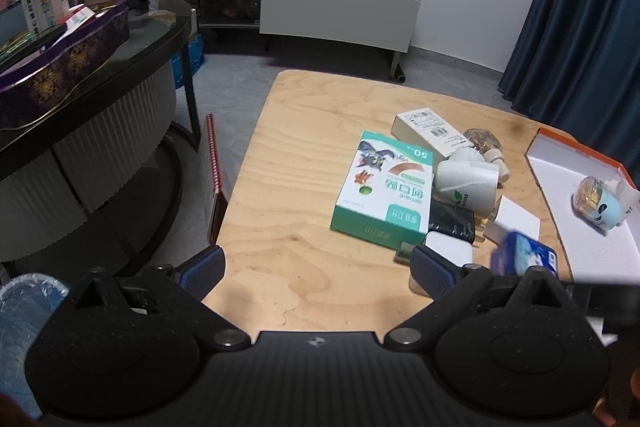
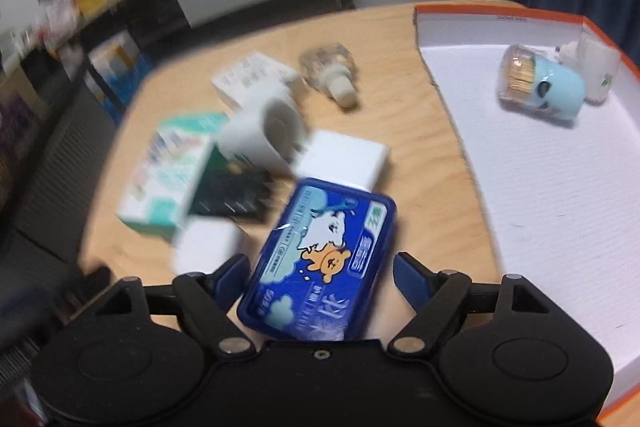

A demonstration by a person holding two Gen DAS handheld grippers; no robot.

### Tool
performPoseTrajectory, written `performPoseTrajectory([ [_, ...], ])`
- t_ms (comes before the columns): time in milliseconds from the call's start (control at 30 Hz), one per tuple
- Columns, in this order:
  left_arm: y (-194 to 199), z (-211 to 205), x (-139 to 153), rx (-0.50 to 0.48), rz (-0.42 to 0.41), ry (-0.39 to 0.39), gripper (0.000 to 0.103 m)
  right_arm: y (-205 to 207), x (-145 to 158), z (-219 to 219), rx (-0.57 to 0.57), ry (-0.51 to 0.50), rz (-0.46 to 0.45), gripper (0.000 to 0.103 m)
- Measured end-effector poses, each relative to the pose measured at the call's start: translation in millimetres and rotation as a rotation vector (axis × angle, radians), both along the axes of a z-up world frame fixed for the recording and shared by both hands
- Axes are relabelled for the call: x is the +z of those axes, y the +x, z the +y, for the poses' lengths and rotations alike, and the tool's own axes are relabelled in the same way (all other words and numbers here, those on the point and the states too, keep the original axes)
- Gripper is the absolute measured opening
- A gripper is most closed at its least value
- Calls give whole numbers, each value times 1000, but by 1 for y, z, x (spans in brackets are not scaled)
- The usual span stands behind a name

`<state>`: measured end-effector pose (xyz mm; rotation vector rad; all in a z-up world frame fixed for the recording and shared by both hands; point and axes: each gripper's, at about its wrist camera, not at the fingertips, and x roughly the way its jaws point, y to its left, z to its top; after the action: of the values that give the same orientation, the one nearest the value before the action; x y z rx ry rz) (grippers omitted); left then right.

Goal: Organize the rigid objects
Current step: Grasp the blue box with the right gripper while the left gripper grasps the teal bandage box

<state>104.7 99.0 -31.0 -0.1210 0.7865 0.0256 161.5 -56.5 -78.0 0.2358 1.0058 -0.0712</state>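
A blue tin [image 2: 320, 259] with a cartoon bear lies tilted between the fingers of my right gripper [image 2: 320, 267], which stands open; a gap shows at the right finger [image 2: 408, 275]. The tin [image 1: 524, 259] appears blurred at the table's near right. My left gripper [image 1: 316, 267] is open and holds nothing over the wooden table [image 1: 304, 147]. The loose pile holds a green plaster box [image 1: 384, 195], a white plug-in device [image 1: 468, 183], a glass bottle [image 1: 484, 141] and a white carton [image 1: 428, 129]. An orange-rimmed white box [image 2: 560, 187] holds a light blue toothpick jar [image 2: 540, 87].
A black item [image 2: 232, 191], a flat white box [image 2: 344, 157] and a white charger [image 2: 208, 247] lie by the tin. A second white plug-in [image 2: 596, 71] is in the box's far corner. A dark round table [image 1: 120, 67] with a purple tin stands left.
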Motion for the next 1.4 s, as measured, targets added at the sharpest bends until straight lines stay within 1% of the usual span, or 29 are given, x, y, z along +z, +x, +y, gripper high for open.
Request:
performPoseTrajectory([
  [33, 2, 0, 0, -4, -4, 3, 103, -3, -1, -4, -2, -4, -9, 92],
  [100, 9, -3, 0, -17, -10, 11, 103, -8, -2, -13, 10, 20, -34, 92],
  [200, 25, -7, -4, -31, -10, 20, 103, -8, -1, -17, 16, 44, -42, 92],
  [400, 67, -23, -17, -82, 28, 35, 103, -7, -2, -9, 82, 7, -72, 92],
  [500, 82, -30, -29, -114, 41, 46, 103, -5, -2, -8, 114, 17, -85, 92],
  [600, 88, -23, -34, -101, 33, 31, 103, -4, -3, -11, 134, 13, -102, 90],
  [700, 91, -15, -37, -47, 42, 56, 103, -2, -5, -15, 135, 5, -116, 89],
  [767, 96, -12, -40, -34, 60, 44, 103, -1, -5, -14, 141, 0, -121, 90],
  [800, 98, -12, -41, -32, 59, 47, 103, -1, -6, -13, 147, -6, -123, 91],
  [867, 101, -18, -42, -39, 53, 80, 103, -2, -6, -7, 173, -34, -127, 91],
  [900, 102, -21, -43, -43, 45, 96, 102, -3, -7, -5, 191, -45, -136, 91],
  [933, 102, -24, -43, -46, 34, 116, 98, -5, -8, -3, 202, -60, -144, 90],
  [967, 100, -26, -43, -59, 12, 122, 89, -6, -8, -1, 208, -80, -157, 80],
  [1000, 99, -27, -41, -69, -4, 123, 83, -7, -8, -1, 219, -88, -164, 76],
  [1033, 97, -29, -39, -80, -10, 121, 72, -8, -8, -2, 221, -83, -165, 76],
  [1100, 95, -28, -36, -87, 0, 104, 71, -9, -7, -7, 217, -54, -170, 76],
  [1167, 90, -24, -34, -86, 3, 82, 71, -10, -6, -9, 217, -51, -176, 76],
  [1300, 72, -24, -19, -72, -31, 71, 71, -18, 5, -9, 226, -57, -208, 76],
  [1400, 51, -27, -7, -67, -57, 55, 71, -23, 13, -8, 230, -57, -228, 76],
])
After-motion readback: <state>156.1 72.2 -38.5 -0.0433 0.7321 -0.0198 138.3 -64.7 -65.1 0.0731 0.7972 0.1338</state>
